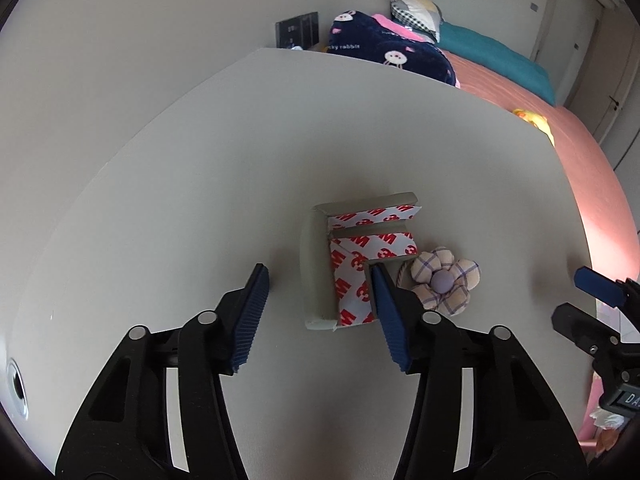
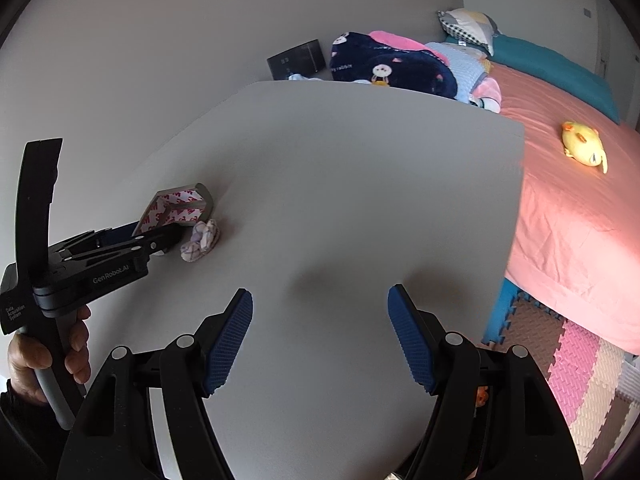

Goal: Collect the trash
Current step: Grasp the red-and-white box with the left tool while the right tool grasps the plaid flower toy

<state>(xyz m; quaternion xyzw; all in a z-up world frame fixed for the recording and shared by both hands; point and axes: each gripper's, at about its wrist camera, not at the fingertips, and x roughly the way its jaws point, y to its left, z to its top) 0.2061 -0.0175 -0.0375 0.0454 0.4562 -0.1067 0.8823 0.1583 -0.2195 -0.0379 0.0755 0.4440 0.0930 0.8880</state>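
Grey foam corner guard [image 1: 320, 264] with red-printed tape backing lies on the white table [image 1: 200, 160], between the left gripper's [image 1: 320, 280] unclosed fingers; a checked fabric flower [image 1: 444, 280] sits beside it. Right gripper [image 2: 320, 300] hovers empty, jaws apart.

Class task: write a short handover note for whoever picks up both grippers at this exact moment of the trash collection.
Left gripper: jaws open around the foam corner guard, pads not yet pressing; one finger sits against its taped inside, the other clear of its outer wall.
Right gripper: open, empty, over bare table.
Things: the guard, with red-printed tape backing, lies on the table; the fabric flower lies right beside it.
Done: nothing collected yet.
Left: close on the guard, lift it, take it to a bin; no bin is in view. Whether the flower is trash is unclear.
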